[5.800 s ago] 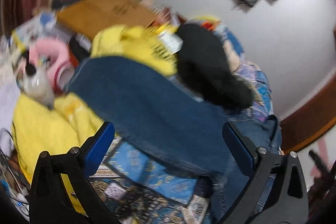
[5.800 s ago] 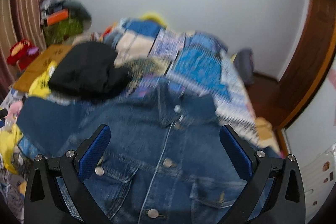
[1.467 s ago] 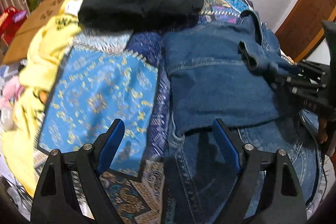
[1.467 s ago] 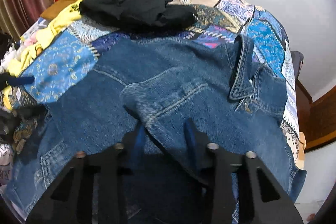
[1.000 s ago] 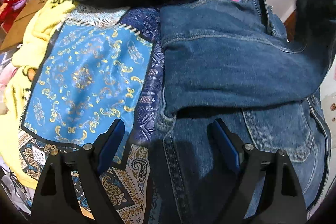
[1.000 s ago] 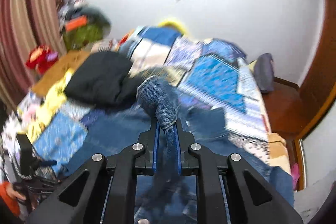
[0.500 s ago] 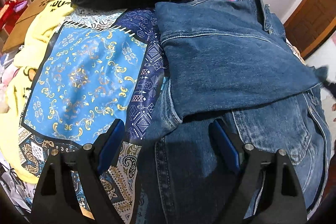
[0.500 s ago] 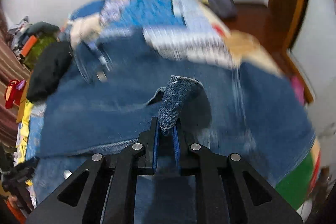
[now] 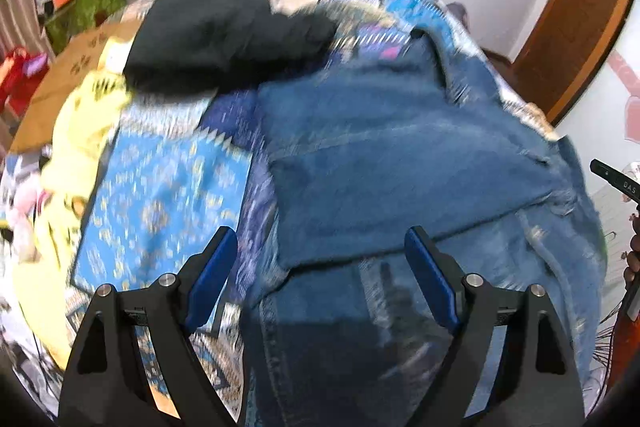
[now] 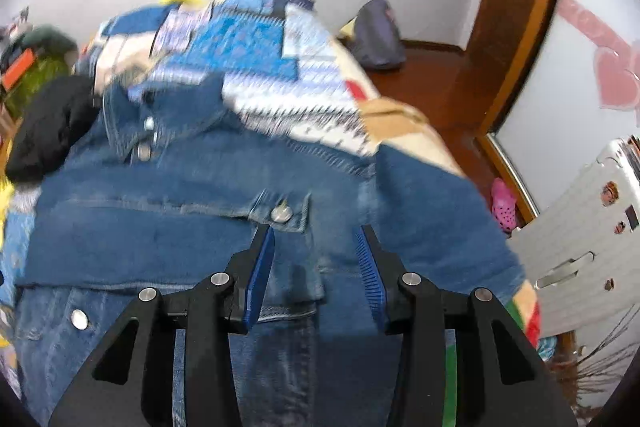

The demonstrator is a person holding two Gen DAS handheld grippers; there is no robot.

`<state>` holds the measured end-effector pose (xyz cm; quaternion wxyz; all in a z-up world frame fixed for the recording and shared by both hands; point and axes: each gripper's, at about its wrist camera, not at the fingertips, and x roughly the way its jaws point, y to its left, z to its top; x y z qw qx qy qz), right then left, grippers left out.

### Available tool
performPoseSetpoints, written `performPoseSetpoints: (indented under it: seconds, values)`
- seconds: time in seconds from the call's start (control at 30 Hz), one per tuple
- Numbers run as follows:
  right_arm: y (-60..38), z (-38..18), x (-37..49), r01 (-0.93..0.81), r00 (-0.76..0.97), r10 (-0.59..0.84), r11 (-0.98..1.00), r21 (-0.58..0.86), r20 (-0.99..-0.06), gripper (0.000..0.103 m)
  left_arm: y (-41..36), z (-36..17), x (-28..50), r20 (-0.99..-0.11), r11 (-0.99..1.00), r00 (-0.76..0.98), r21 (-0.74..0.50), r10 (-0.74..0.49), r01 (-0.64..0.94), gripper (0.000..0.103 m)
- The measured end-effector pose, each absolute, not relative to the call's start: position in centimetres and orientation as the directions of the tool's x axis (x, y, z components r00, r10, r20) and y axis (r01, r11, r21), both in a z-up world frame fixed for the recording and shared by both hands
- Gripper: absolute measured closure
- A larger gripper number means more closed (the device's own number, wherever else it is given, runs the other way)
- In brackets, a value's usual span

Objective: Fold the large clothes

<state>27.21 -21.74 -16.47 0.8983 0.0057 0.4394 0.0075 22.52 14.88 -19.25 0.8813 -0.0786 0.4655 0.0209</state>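
Open left claw (image 9: 320, 267) above denim jacket (image 9: 400, 163)

A lived-in home bedroom: a bed (image 10: 256, 39) under a patchwork quilt (image 9: 160, 187), a wooden door frame (image 10: 516, 27), and clothes (image 9: 224, 35) heaped against white walls.

jacket (image 10: 168, 227): blue denim, silver buttons; bedspread (image 9: 160, 195): blue patchwork, gold motifs; garment (image 9: 224, 35): black; cloth (image 9: 84, 123): yellow; finger pads (image 10: 260, 275): blue
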Motion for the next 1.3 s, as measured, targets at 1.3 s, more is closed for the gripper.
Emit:
performPoseSetpoints:
  seconds: [1.3]
  values:
    - [-37.5, -26.8, 29.2, 0.369, 0.458, 0.093, 0.885, 0.284, -0.884, 0.051, 0.3, -20.6, 29.6, -0.816, 0.968, 0.523, -0.180, -0.246, 0.175, 0.018]
